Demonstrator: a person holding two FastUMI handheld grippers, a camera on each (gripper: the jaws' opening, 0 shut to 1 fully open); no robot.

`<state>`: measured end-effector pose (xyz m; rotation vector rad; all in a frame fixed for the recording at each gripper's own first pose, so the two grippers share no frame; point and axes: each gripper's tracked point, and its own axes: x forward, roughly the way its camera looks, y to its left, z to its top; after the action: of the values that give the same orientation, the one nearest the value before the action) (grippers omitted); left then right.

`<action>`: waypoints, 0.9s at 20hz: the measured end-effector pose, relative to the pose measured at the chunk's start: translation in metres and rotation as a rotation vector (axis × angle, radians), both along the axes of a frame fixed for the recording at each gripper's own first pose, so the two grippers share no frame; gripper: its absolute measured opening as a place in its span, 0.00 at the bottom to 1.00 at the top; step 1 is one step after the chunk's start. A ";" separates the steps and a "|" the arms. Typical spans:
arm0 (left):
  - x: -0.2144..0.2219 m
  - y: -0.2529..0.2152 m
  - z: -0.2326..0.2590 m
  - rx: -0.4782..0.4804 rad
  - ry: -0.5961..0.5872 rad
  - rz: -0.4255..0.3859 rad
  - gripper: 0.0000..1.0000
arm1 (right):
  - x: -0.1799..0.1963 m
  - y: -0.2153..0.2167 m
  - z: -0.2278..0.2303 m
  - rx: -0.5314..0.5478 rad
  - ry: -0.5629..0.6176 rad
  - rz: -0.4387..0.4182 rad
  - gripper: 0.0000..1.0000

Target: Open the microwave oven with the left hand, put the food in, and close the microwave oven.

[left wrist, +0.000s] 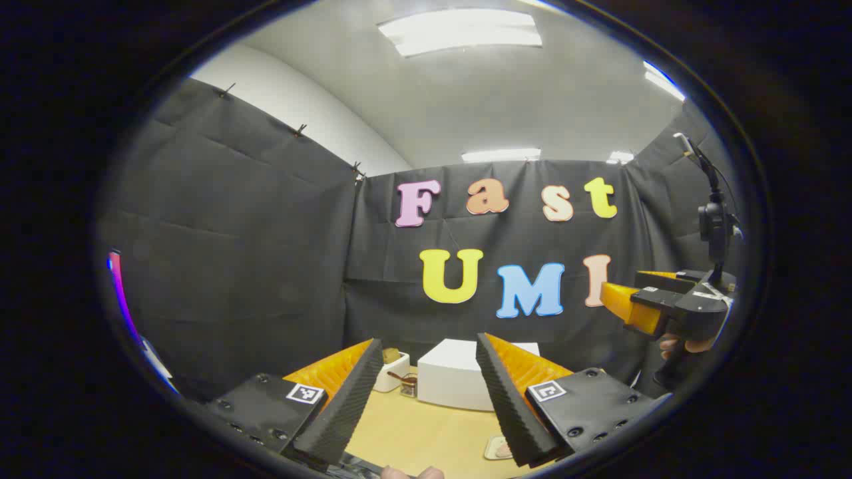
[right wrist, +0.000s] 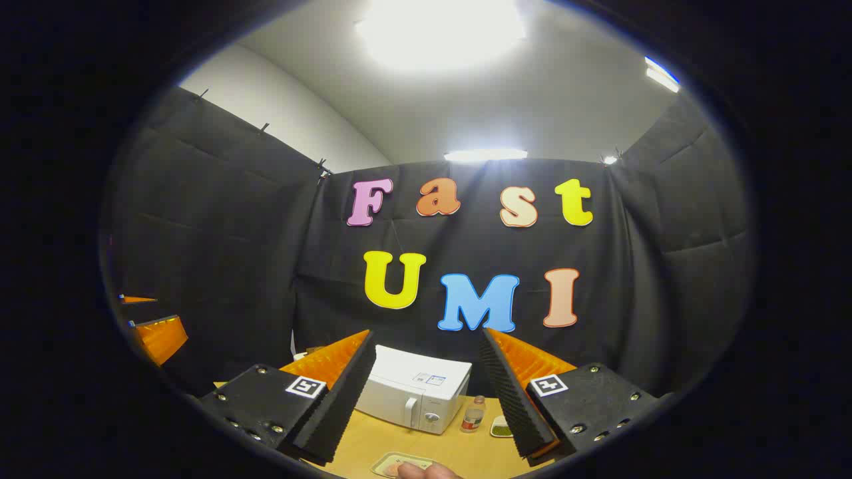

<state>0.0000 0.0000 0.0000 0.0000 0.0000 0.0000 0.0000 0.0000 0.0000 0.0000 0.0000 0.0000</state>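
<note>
right claw (right wrist: 429,389) spread, empty | microwave (right wrist: 413,392) door closed

A pale wooden desk (right wrist: 373,439) stands before the booth's black wall, carrying a white microwave oven (right wrist: 413,389) with its door shut. Just right of the oven stand a small bottle (right wrist: 473,414) and a shallow dish (right wrist: 500,426); a tray (right wrist: 399,464) lies at the near edge. To the oven's left sits a white box (left wrist: 393,369) beside a small jar (left wrist: 409,384)
</note>
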 end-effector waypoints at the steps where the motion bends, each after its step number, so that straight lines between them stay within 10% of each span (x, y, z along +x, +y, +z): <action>1: 0.001 -0.001 -0.004 -0.001 0.006 -0.003 0.95 | -0.001 0.000 -0.003 -0.002 0.009 -0.002 0.95; 18: 0.089 -0.113 -0.046 0.023 0.060 -0.101 0.96 | 0.036 -0.085 -0.035 0.103 0.083 -0.037 0.96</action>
<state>0.0886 -0.1128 -0.0463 0.0232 0.0603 -0.1010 0.0356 -0.0853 -0.0352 0.1027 0.0834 -0.0367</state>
